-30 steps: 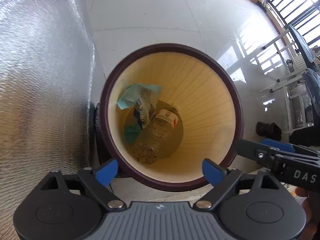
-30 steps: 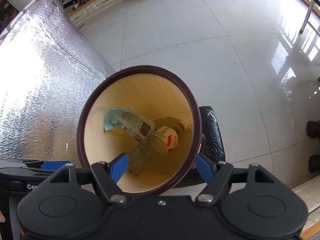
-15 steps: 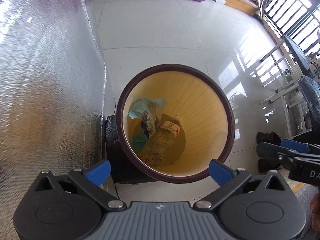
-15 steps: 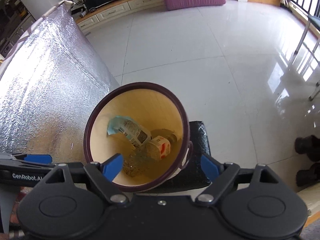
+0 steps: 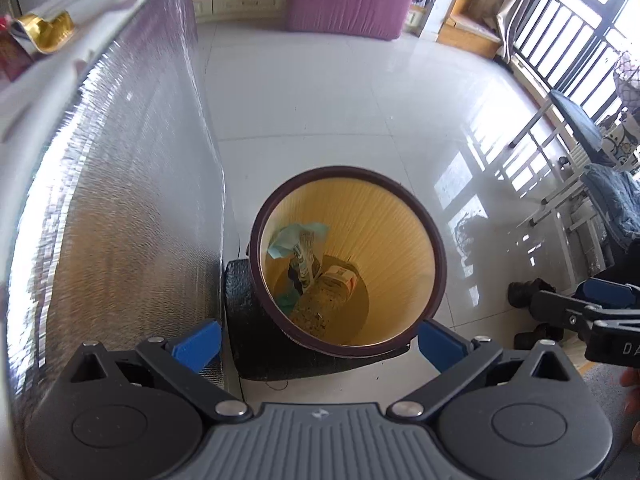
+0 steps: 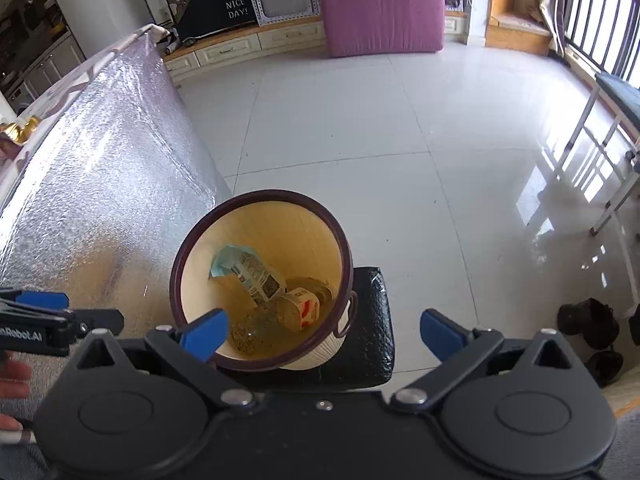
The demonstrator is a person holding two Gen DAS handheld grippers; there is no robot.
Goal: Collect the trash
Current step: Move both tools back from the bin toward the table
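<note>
while both jaws gape empty | bin (image 5: 434,248) with bottle (image 5: 320,300) lies below, ahead | foil table (image 5: 100,200) left | left gripper (image 5: 320,344) nearer it than right gripper (image 6: 324,334)

Both wrist views above shared bin (image 5: 438,264)

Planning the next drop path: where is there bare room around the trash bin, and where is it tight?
Bare white tile floor runs wide from the trash bin to the purple cushion and the window side. Tight on the foil-covered table side, where the bin nearly meets the foil. Inside, a bottle, printed packet and teal paper crowd the foil-side bottom.
</note>
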